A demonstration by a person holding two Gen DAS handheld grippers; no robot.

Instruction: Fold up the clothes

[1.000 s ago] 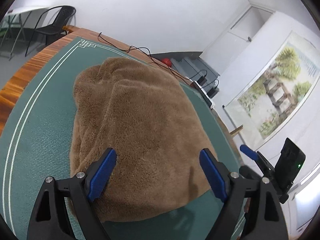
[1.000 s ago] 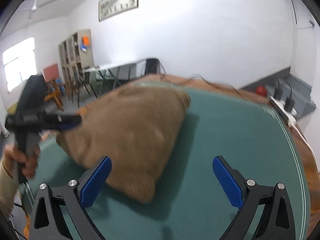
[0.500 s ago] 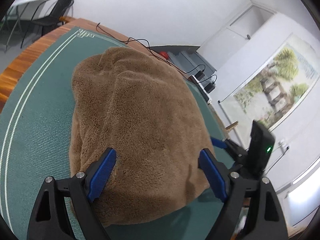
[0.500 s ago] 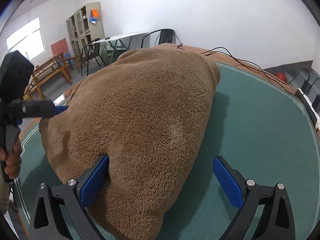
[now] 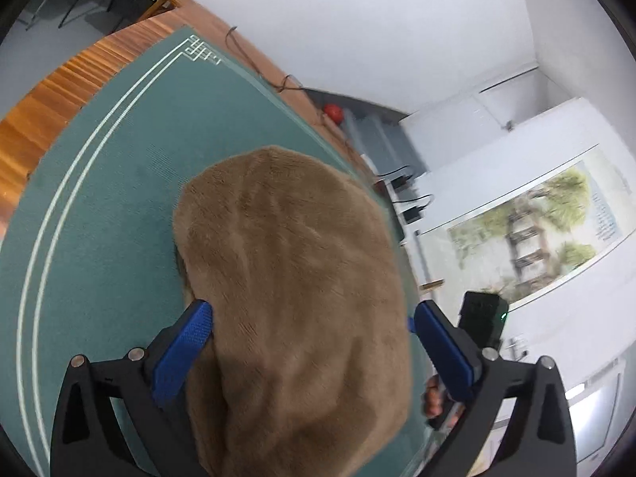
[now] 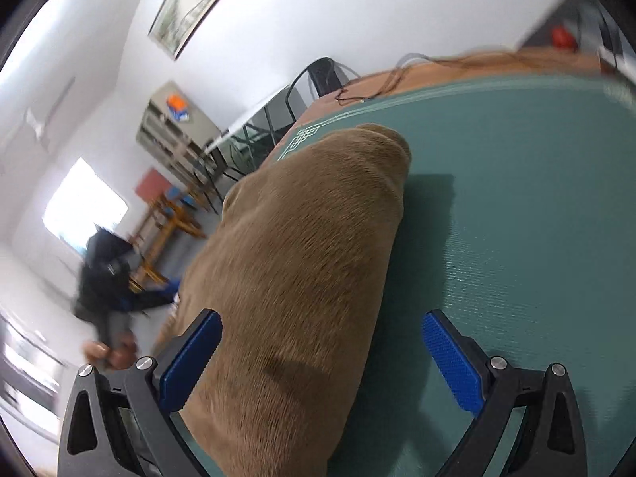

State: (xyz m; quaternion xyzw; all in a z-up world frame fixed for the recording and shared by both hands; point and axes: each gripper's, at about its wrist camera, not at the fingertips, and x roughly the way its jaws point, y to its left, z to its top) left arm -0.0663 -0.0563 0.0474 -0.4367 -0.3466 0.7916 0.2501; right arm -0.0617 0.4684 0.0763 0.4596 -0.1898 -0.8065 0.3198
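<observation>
Count: one brown fleece garment (image 5: 294, 298), folded into a bundle, lying on the green mat (image 5: 99, 206) of the bench (image 5: 35, 119); two grippers.

Left gripper (image 5: 312, 342): jaws opening, near full width, straddling the bundle's near end; the 9 o'clock pad touches fleece, the 3 o'clock pad stands clear.

Right gripper (image 6: 322, 353): jaws wide apart, gripping nothing; the 9 o'clock pad touches the bundle's edge, the 3 o'clock pad is over bare mat.
</observation>
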